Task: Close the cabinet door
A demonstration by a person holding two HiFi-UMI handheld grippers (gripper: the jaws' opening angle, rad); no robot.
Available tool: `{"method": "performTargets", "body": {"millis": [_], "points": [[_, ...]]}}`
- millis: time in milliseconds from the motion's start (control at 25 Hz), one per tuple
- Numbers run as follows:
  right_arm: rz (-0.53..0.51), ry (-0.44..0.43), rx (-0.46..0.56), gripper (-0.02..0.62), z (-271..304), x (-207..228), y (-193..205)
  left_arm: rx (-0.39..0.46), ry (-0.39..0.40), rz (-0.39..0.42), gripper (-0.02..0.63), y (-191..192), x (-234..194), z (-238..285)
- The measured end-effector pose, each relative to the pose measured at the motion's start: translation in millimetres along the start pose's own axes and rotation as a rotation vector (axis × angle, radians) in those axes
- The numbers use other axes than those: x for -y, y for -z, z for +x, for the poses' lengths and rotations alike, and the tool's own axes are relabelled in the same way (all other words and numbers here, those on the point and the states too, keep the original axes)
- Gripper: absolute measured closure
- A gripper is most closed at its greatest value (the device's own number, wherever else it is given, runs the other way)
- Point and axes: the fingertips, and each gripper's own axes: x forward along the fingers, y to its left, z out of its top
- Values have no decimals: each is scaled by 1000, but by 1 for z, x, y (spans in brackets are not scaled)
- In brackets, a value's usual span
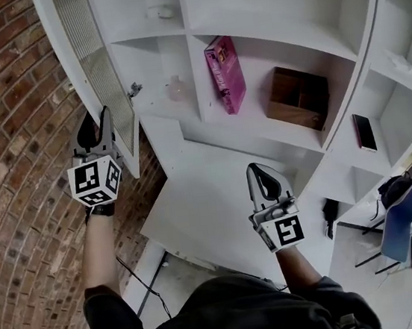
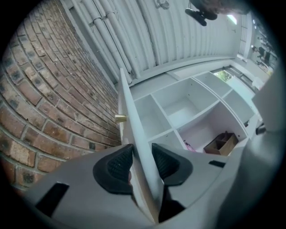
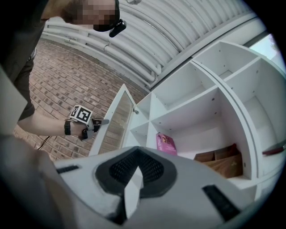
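The white cabinet door (image 1: 98, 61) with a mesh panel stands open at the left of the white shelf unit (image 1: 283, 7). My left gripper (image 1: 102, 119) grips the door's free edge. In the left gripper view the door edge (image 2: 132, 129) runs between the two pads (image 2: 117, 164), and both pads touch it. A brass knob (image 2: 120, 118) sticks out on the door's brick side. My right gripper (image 1: 259, 169) hangs lower, in front of the shelves, shut and holding nothing (image 3: 136, 172). The right gripper view shows the left gripper (image 3: 100, 122) on the door (image 3: 114, 125).
A brick wall (image 1: 8, 148) stands close behind the open door. On the shelves are a pink box (image 1: 226, 73), a brown wooden box (image 1: 299, 97) and a dark flat phone-like item (image 1: 364, 131). A blue chair (image 1: 406, 224) stands at the lower right.
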Motion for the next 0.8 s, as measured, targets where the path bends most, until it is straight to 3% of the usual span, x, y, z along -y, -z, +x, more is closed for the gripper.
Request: {"method": "performTargets", "body": {"millis": [800], "points": [[-2, 103, -55, 595, -24, 34, 8, 44, 89, 15, 402, -5, 94, 50]]}}
